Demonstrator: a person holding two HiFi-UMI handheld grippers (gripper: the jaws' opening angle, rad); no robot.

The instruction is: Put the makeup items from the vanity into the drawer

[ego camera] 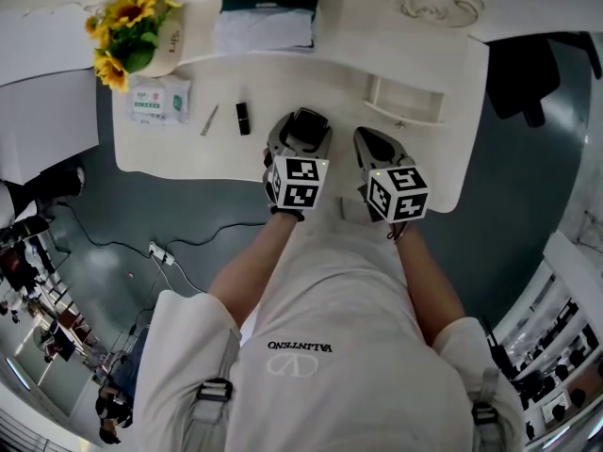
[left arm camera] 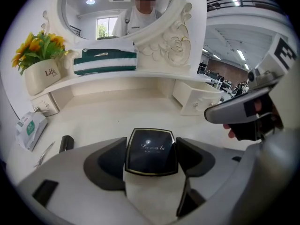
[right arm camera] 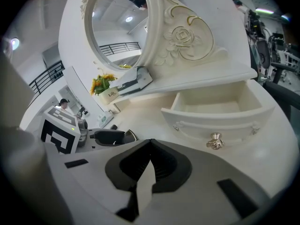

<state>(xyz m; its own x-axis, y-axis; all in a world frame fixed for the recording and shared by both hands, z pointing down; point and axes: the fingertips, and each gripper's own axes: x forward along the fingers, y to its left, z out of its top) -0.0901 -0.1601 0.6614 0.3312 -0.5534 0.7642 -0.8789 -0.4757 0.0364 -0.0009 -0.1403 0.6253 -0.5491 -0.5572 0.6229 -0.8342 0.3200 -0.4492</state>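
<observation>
Black compact [left arm camera: 151, 153] flat on vanity top [left arm camera: 117, 116], squarely between jaws of left gripper [left arm camera: 152, 144]; wide apart yet closing, pads just beside its edges; right gripper [right arm camera: 150, 146] pinched together, empty, near open drawer [right arm camera: 220, 114].

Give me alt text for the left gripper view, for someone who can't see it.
The left claw is closing around a square black compact on the white vanity top; behind stand a mirror, sunflowers in a pot and an open drawer.
</observation>
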